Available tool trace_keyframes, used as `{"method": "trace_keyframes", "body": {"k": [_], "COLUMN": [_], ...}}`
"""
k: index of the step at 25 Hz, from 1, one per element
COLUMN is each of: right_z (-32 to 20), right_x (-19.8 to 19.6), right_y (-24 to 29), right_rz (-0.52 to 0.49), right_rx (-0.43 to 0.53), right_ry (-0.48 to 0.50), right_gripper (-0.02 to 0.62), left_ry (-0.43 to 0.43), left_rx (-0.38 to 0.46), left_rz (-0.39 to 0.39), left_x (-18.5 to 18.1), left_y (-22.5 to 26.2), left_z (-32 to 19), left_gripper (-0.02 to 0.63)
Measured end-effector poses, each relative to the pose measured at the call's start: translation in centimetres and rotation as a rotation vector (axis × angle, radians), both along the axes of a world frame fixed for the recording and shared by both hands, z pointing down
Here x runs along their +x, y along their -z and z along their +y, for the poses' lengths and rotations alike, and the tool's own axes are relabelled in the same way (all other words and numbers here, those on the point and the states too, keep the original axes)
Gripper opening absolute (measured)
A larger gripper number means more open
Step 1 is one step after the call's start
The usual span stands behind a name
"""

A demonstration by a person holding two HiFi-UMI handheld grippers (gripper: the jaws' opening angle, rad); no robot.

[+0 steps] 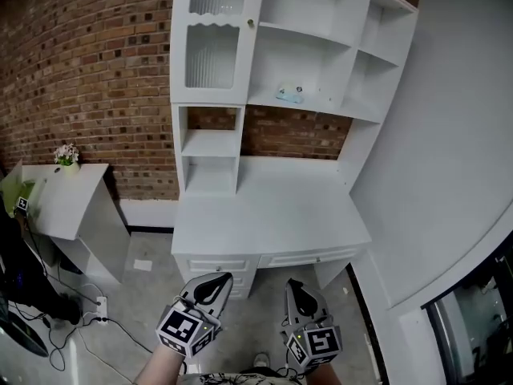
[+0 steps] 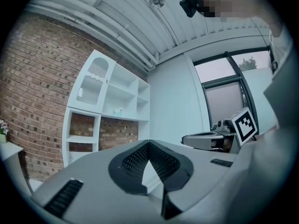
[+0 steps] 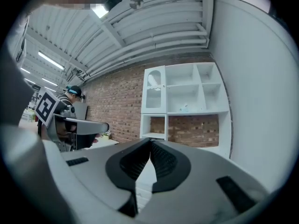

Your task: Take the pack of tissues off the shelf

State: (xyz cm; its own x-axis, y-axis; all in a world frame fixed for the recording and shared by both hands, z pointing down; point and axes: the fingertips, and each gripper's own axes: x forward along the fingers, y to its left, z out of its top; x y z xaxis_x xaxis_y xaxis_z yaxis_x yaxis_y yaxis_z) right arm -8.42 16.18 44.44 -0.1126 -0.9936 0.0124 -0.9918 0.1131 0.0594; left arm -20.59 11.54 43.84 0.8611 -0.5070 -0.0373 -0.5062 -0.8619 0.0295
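A small pale-blue pack of tissues [image 1: 290, 94] lies on the middle shelf of the white desk hutch [image 1: 321, 46], seen as a faint speck in the left gripper view [image 2: 117, 111] and the right gripper view [image 3: 186, 108]. My left gripper [image 1: 222, 278] and right gripper [image 1: 293, 284] hang low in the head view, in front of the desk and far below the shelf. Both have their jaw tips touching, with nothing between them. In each gripper view the jaws [image 2: 148, 143] [image 3: 150, 141] point up toward the hutch.
A white desk top [image 1: 264, 207] with drawers stands under the hutch against a brick wall [image 1: 88, 79]. A white wall [image 1: 457, 135] runs along the right. To the left is a low white cabinet [image 1: 68, 199] with a small flower pot [image 1: 66, 155]; cables [image 1: 56, 311] lie on the floor.
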Motion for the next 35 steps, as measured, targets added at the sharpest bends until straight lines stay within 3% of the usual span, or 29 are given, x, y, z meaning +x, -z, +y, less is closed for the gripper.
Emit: {"method": "trace_keyframes", "body": {"k": [8,13,24,35], "right_z": [-4.0,-6.2,-14.8,-30.2], "right_x": [10.5,15.1,19.3,22.4], "right_y": [1.1,1.0,-0.5,1.1], "right_rz": [0.033,0.026,0.029,0.063], "right_rx": [-0.007,-0.020,-0.044,-0.036], "right_ry": [0.067,0.084,0.123,0.154], "right_gripper": [0.008,0.007,0.008,0.008], "left_ry": [0.059,0.073,0.157,0.180], "left_rx": [0.004,-0.013,-0.060,-0.036], "left_rz": [0.023,0.014,-0.012,0.011], "left_x": [10.6,14.9,17.6,20.9], "left_y": [1.3,0.8,-1.2,0.2], "left_z": [-3.2,-4.9,-13.0,-28.0], "left_gripper": [0.013,0.014,0.014,0.014]}}
